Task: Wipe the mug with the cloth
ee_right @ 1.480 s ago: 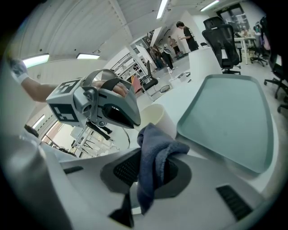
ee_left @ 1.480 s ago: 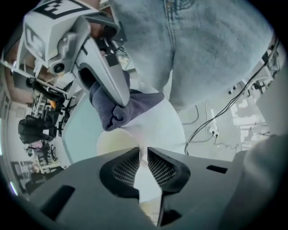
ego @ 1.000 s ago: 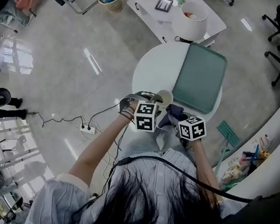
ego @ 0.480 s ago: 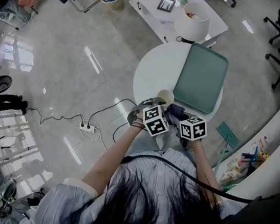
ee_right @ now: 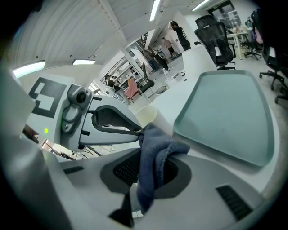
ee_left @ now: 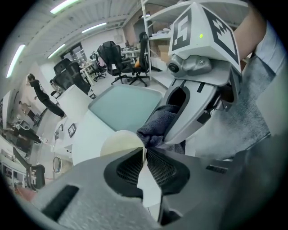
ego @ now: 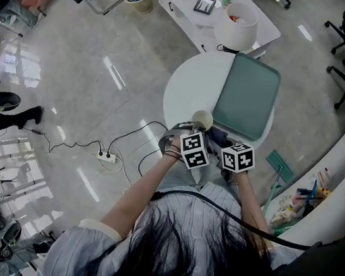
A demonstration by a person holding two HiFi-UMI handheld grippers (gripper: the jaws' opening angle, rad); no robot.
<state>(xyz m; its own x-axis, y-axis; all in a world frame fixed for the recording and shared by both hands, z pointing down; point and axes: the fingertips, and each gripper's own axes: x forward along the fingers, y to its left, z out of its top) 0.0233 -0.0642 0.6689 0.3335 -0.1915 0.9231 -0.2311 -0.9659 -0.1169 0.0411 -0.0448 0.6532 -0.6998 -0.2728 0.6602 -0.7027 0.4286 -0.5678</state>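
Left gripper (ee_left: 144,155) moved in, closing on mug (ee_left: 118,143) rim; cloth (ee_left: 159,123) beside.

Your mug (ego: 202,119) is pale cream and round, at the near edge of the white counter (ego: 186,85). Your left tongs (ee_left: 144,155) are closing on its thin rim. Your dark blue cloth (ee_right: 157,143) hangs bunched from your right tongs (ee_right: 150,168), touching the mug.

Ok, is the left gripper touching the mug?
Touching. The left gripper view shows the left gripper closing its jaws on the rim of the mug, with the thin wall pinched between them.
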